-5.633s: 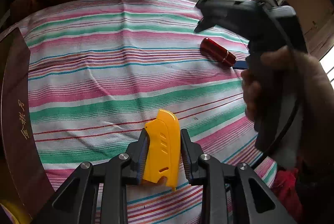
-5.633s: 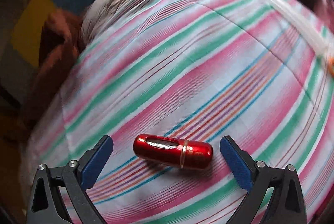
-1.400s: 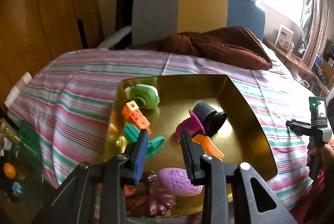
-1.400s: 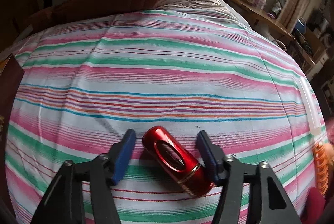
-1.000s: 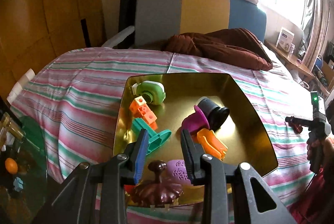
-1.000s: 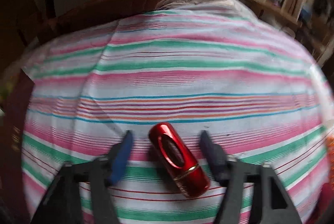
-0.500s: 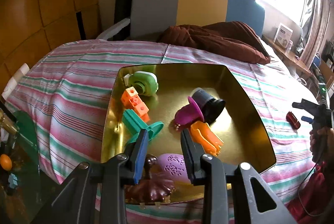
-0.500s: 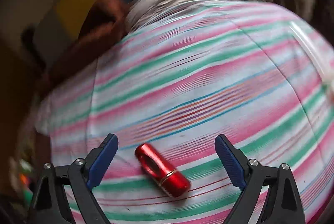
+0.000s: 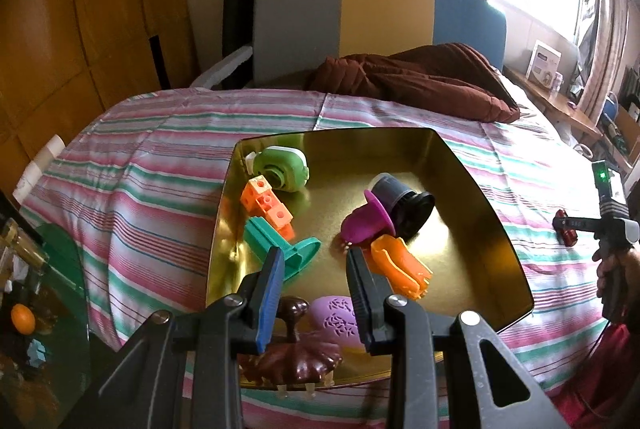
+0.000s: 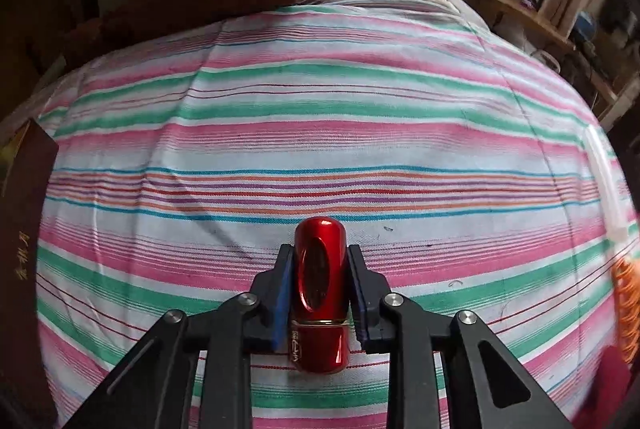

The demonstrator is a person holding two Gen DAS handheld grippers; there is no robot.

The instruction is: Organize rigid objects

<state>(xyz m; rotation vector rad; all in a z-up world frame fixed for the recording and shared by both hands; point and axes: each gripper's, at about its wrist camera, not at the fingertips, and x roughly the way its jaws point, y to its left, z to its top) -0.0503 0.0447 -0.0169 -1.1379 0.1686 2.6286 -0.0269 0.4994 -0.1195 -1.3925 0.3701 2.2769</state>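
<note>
Bed (image 9: 168, 165) under a striped sheet filled most of the room; brown quilt (image 9: 416, 85) bunched at the head end. Gold tray (image 9: 496, 229) sat on the bed, already loaded: green round piece (image 9: 282, 169), orange block (image 9: 266, 207), teal part (image 9: 280, 245), purple cone (image 9: 366, 223) against a dark cup (image 9: 404, 201), orange clip (image 9: 400, 265), lilac oval (image 9: 334, 317), brown lidded piece (image 9: 296, 349) at the near rim.

Progress, by my reckoning: most of the sorting done. One red capsule (image 10: 320, 293) lay outside the tray, on the sheet well to the tray's right.

Left claw (image 9: 316, 285) hung over the tray's near end, jaws narrow, nothing between them.

Right claw (image 10: 320, 293) was closing, blue pads against both flanks of the capsule, which lay lengthwise between them on the sheet.

Left view alone showed the tray's contents, and the right claw (image 9: 566, 227) small at the far edge with a hand (image 9: 618, 269) on its grip. Right view alone showed the pad contact; of the tray, only what may be a dark edge at far left. An orange thing (image 10: 628, 293) at its right edge, too blurred to name, may also be left over.
</note>
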